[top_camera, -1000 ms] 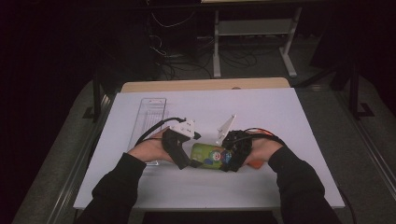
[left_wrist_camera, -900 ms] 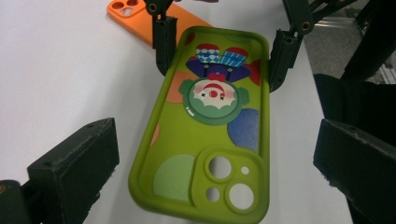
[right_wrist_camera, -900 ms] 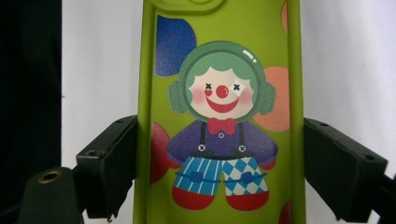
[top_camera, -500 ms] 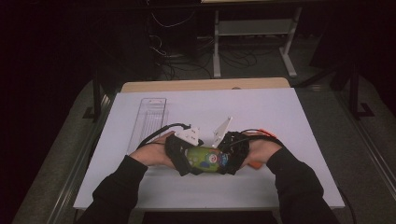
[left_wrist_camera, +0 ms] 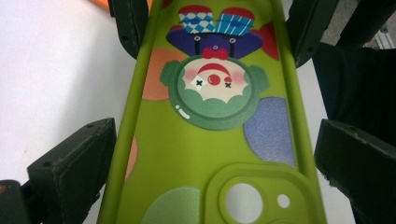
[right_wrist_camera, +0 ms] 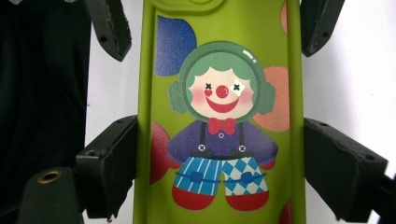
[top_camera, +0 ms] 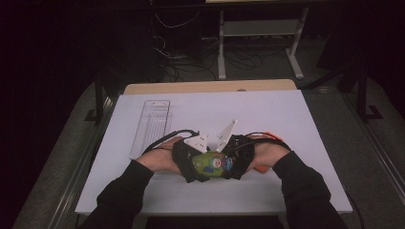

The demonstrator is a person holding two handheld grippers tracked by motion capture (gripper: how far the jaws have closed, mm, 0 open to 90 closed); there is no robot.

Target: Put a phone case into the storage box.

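Observation:
A lime-green phone case (top_camera: 210, 164) printed with a clown is held level just above the white table (top_camera: 286, 119), near its front edge. My left gripper (top_camera: 197, 167) grips its camera-hole end, the jaws pressing both long edges of the case (left_wrist_camera: 205, 140). My right gripper (top_camera: 230, 164) holds the opposite end, its pads flat against the two sides of the case (right_wrist_camera: 219, 116). The two grippers face each other, and a hand wraps around each. The right gripper's jaws also appear at the top of the left gripper view.
A clear plastic tray (top_camera: 150, 126) lies on the table's left half. An orange object (top_camera: 261, 168) lies under my right hand. A wooden board (top_camera: 210, 87) borders the far edge; desk legs and cables stand beyond it.
Both hands and the case have drifted slightly toward the table's near edge and drawn a little closer together. Both grips look unchanged.

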